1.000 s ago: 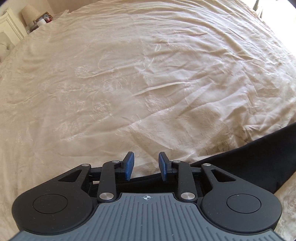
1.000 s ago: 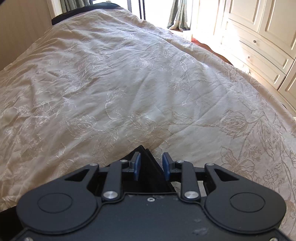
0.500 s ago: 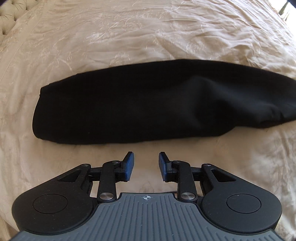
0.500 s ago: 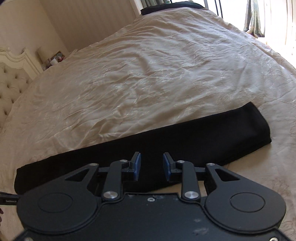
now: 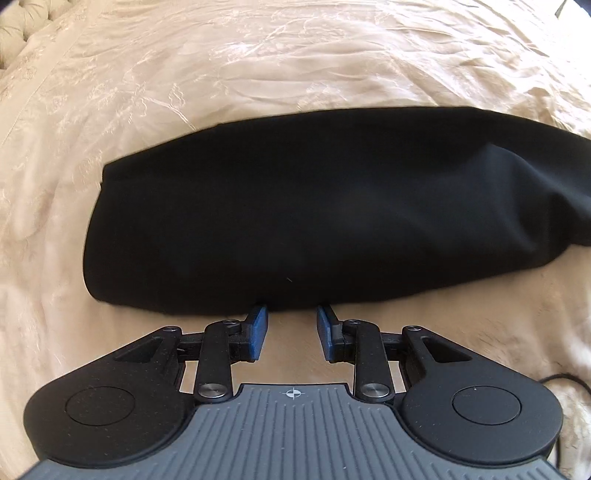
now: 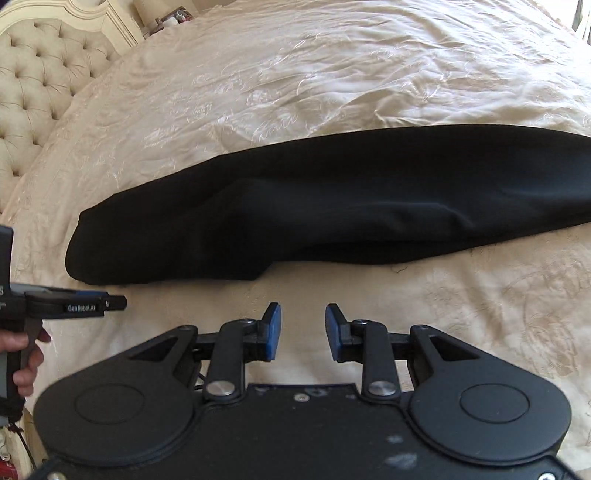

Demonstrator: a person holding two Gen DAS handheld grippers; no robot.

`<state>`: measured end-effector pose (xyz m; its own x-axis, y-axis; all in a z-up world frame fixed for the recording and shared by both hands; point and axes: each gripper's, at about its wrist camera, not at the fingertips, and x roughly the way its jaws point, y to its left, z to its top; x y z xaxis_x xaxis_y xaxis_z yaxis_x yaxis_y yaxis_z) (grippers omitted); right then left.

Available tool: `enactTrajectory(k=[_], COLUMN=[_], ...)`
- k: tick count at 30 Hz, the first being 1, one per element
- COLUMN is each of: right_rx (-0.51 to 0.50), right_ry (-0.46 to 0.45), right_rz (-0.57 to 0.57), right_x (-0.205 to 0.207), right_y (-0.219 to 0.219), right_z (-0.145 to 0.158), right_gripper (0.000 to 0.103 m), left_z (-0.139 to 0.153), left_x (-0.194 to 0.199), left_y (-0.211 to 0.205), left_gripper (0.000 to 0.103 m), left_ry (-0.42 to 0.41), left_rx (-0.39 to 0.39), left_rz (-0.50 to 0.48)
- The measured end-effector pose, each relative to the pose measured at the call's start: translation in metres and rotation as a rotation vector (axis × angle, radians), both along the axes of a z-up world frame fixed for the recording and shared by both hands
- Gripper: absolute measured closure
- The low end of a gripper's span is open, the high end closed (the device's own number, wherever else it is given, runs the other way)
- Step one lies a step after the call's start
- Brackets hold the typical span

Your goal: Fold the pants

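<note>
The black pants (image 5: 314,214) lie folded lengthwise as a long band across the cream bedspread; they also show in the right wrist view (image 6: 332,206). My left gripper (image 5: 292,314) is open and empty, its blue fingertips right at the near edge of the wide left end. My right gripper (image 6: 303,314) is open and empty, a short way in front of the pants' near edge. The left gripper also shows from the side in the right wrist view (image 6: 110,303), held by a hand.
The embroidered cream bedspread (image 6: 332,74) covers the whole bed. A tufted headboard (image 6: 40,88) stands at the far left, with a nightstand holding small items (image 6: 166,18) beyond it. A thin dark cable (image 5: 565,380) lies at the right.
Both grippers let go of the pants and pulled back, now looking down on them. In the last half second the left gripper moved closer to the near edge; the right turned towards the headboard.
</note>
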<state>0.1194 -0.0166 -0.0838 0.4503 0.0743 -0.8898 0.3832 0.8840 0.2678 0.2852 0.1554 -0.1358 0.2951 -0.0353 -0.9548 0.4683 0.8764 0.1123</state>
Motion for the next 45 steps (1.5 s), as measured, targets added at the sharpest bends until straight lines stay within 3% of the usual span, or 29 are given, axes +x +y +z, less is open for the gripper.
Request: enactTrajectory(k=[7,13,17,19,20,25,30,35,38,40,42,45], right_rx=[-0.054,-0.062,-0.005,0.053,0.08,0.231,0.23,0.282,0.281,0.24,0.179,0.096], right_ry=[0.017,0.023,0.052,0.002,-0.015,-0.096,-0.074,-0.055,-0.059,-0.064,-0.064,-0.045], right_rz=[-0.009,0.021,0.018,-0.007,-0.032,-0.143,-0.099,-0.137,-0.148,-0.125,-0.064,0.059], right_x=[0.026,0.051,0.065,0.065,0.065,0.076,0.1,0.097,0.087,0.079,0.075,0.072], right_y=[0.026,0.036,0.034,0.029,0.025,-0.012,-0.021,-0.025,-0.023,-0.019,-0.008,0.013], right_z=[-0.013,-0.027,-0.043,-0.039,-0.034,-0.005,0.009,0.005,0.004,0.007,0.009,0.001], right_gripper=[0.072,0.068,0.065,0.078,0.099,0.099,0.099,0.099,0.096,0.087,0.074,0.07], left_z=[-0.012,-0.002,0.01,0.013,0.016,0.021,0.007,0.0,0.012,0.018,0.023,0.03], left_x=[0.051,0.043,0.023,0.016,0.008,-0.041,-0.061,-0.041,-0.015,0.001,0.01,0.017], left_y=[0.013,0.014,0.015,0.008,0.006,-0.028,-0.076,-0.101,-0.093,-0.084,-0.081,-0.078], left_gripper=[0.075,0.074,0.074,0.074,0.074,0.074,0.074,0.074,0.074,0.074,0.074,0.074], left_ry=[0.092,0.096,0.072,0.062,0.059,0.062,0.031,0.017,0.06,0.099,0.121,0.118], left_rx=[-0.068,-0.068,-0.068,-0.071,-0.075,-0.111,-0.111,-0.081,-0.155,-0.187,-0.207,-0.212], left_rz=[-0.054,-0.059,-0.075,-0.1,-0.119,-0.286,-0.464,-0.45,-0.376,-0.347,-0.337,-0.339])
